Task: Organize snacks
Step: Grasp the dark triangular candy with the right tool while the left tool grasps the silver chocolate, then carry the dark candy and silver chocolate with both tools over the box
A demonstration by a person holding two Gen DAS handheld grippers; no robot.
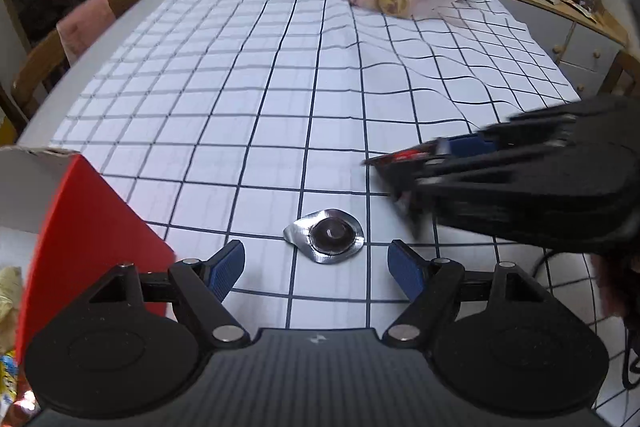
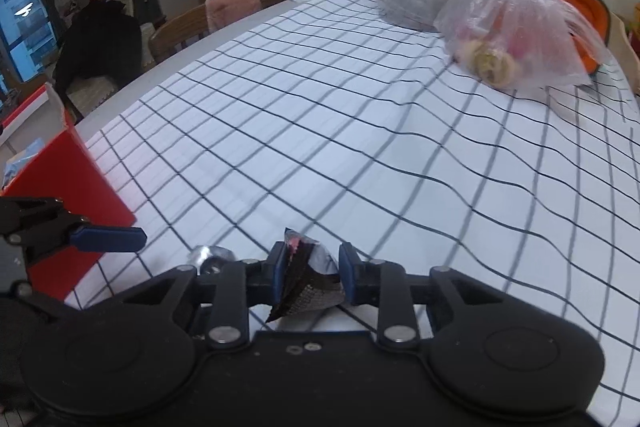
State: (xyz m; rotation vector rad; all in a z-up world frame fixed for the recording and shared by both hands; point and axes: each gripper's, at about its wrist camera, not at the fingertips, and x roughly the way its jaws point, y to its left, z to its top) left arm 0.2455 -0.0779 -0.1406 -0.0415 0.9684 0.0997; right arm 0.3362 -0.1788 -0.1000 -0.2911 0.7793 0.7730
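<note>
The left gripper (image 1: 316,269) hangs with its jaws spread and nothing between them, just this side of a foil snack cup (image 1: 326,235) lying on the checked tablecloth (image 1: 256,99). Left of that cup stands a red box (image 1: 92,227). Right of the cup, the right gripper (image 2: 308,273) pinches a dark snack packet (image 2: 306,283) between its blue pads
</note>
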